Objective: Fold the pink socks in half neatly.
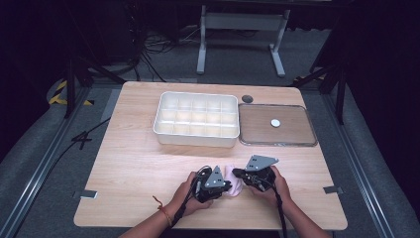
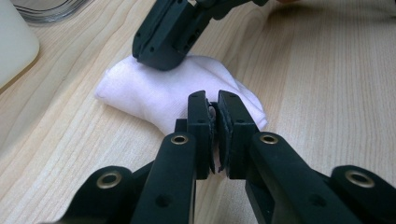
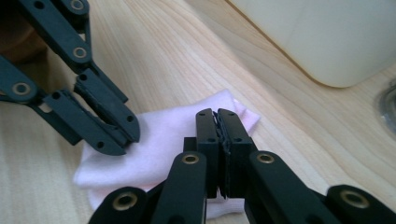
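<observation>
A small pale pink folded cloth lies on the wooden table near its front edge, between my two grippers. My left gripper comes in from the left, and its jaws are closed on the cloth's near edge, with a bit of fabric showing between them at the left gripper. From the other side my right gripper meets the cloth; the right gripper has its jaws pressed together over the far edge. Each gripper appears in the other's view: the right gripper and the left gripper.
A white compartment box stands at mid table. A clear-rimmed tray holding a small white disc lies to its right. A dark round thing sits behind them. The box is close beyond the cloth.
</observation>
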`<action>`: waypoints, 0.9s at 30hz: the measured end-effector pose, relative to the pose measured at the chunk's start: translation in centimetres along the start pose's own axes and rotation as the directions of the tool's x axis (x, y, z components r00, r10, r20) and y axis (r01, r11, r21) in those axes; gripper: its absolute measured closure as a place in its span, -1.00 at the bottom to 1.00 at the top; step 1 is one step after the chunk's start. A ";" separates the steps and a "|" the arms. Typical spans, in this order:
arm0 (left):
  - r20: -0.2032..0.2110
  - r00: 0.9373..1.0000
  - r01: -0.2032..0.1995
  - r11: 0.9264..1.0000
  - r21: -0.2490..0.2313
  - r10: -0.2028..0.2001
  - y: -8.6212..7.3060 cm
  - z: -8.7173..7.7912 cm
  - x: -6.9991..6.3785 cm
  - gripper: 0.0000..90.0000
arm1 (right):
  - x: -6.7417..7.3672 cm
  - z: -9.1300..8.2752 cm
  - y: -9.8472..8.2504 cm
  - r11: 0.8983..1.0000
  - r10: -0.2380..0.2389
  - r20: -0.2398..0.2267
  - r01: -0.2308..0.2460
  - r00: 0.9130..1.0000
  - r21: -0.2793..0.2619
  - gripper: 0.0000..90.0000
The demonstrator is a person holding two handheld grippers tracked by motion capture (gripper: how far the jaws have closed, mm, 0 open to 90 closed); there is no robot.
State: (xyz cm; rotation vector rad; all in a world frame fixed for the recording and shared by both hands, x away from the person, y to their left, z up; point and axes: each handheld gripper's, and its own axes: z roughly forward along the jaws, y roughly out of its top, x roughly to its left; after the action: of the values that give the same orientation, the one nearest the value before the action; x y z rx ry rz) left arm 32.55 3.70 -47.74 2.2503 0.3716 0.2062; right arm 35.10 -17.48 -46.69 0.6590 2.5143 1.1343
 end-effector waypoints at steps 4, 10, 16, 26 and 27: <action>0.001 1.000 0.014 1.000 -0.009 -0.014 0.0 0.1 -0.1 0.87 | -0.4 -0.3 -0.1 1.000 0.021 0.026 -0.022 0.999 0.006 0.96; 0.000 1.000 0.014 1.000 -0.002 -0.014 0.2 0.2 -0.5 0.87 | -0.1 -1.1 0.2 1.000 0.018 0.028 -0.017 0.999 -0.020 0.93; 0.012 0.999 0.029 1.000 -0.001 -0.029 0.4 0.4 -1.0 0.87 | 0.8 -0.5 -0.1 1.000 -0.024 -0.008 0.024 1.000 0.017 0.92; 0.021 1.000 0.012 1.000 -0.001 -0.012 0.7 0.4 -1.4 0.87 | 0.3 0.1 0.0 1.000 -0.020 -0.012 0.020 1.000 0.007 0.92; 0.022 1.000 0.012 1.000 0.000 -0.012 0.6 0.4 -1.4 0.87 | 0.3 0.1 0.1 1.000 -0.014 -0.010 0.015 1.000 0.007 0.90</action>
State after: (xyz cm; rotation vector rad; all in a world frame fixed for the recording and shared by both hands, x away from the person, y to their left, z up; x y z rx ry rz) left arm 31.52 2.54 -47.57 2.2478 0.3734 0.1755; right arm 34.94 -17.24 -46.69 0.6375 2.5290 1.1265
